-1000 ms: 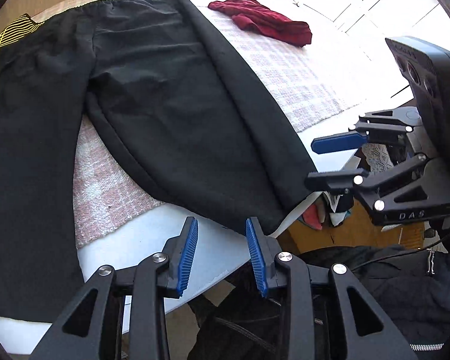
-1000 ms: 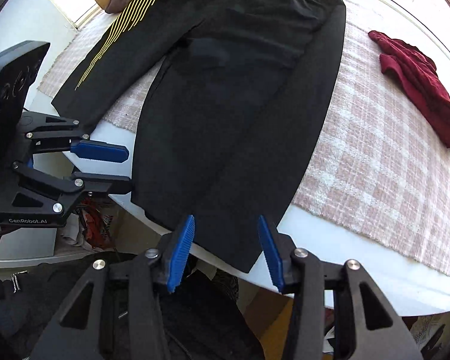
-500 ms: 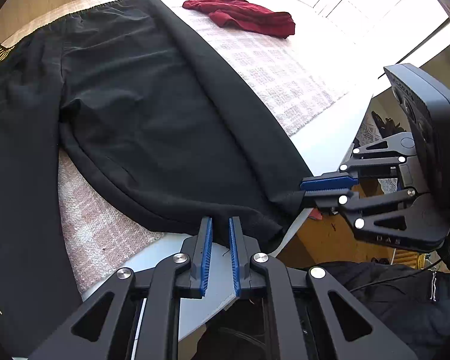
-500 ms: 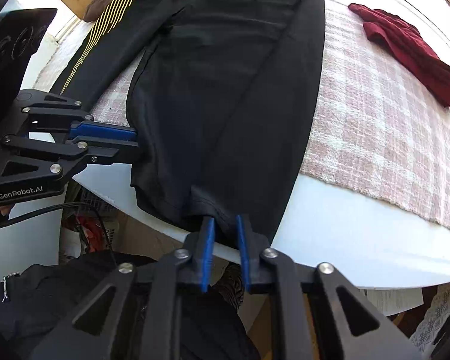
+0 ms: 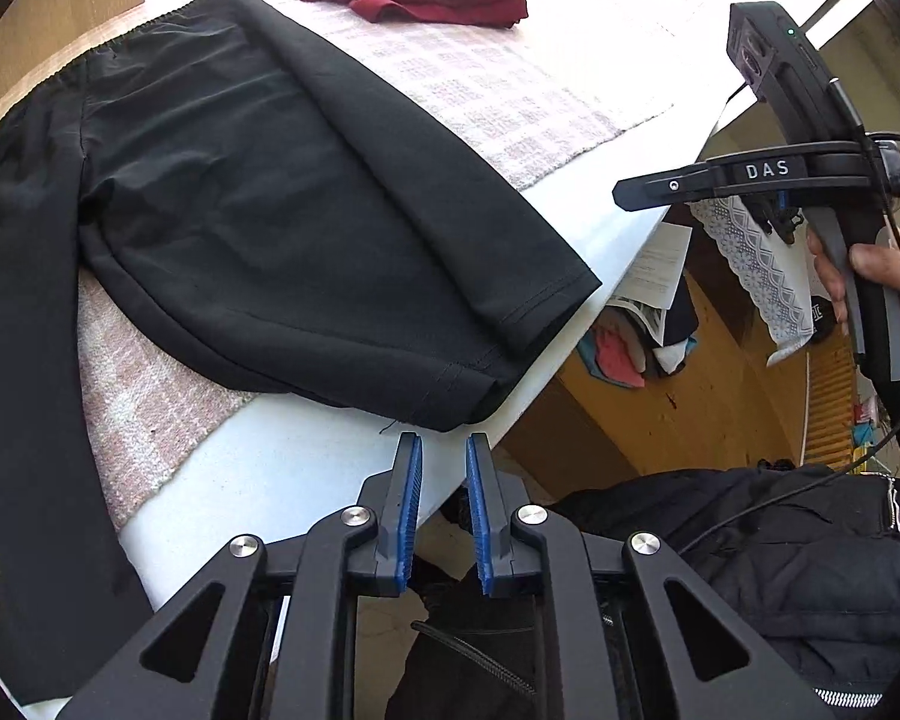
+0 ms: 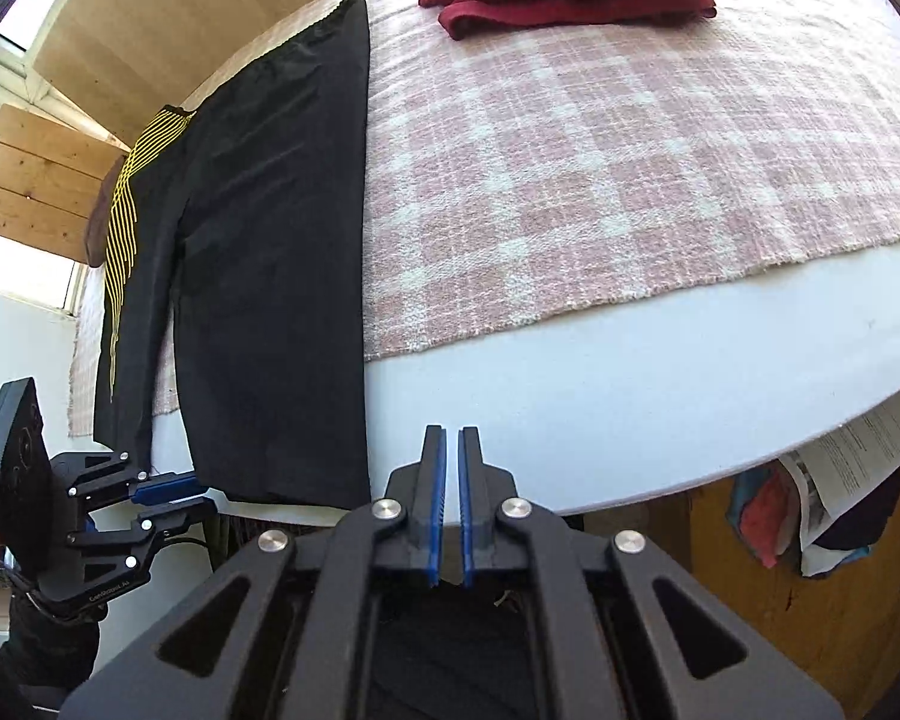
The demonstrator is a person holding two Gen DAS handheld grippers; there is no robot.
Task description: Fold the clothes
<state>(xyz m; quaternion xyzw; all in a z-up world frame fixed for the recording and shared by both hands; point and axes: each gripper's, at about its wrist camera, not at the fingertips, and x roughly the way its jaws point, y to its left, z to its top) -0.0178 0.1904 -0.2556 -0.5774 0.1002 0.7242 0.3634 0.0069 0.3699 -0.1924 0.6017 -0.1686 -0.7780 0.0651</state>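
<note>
Left tongs [image 5: 441,450]: pitched steeply downward, blue pads a narrow gap apart and opening, nothing between them. Right tongs [image 6: 447,441]: likewise pitched downward, pads drawn almost together, empty (seen side-on from the left camera). Right hand [image 5: 870,294]: fingers wrapped round the tool's grey handle.

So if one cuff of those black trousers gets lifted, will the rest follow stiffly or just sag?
Probably sag: the black thin-fabric trousers lie flat with soft creases and one leg edge already doubled over, so they look limp. They seem light. The pink checked woven cloth beneath looks rough, so dragging may snag or bunch it rather than slide cleanly.
</note>
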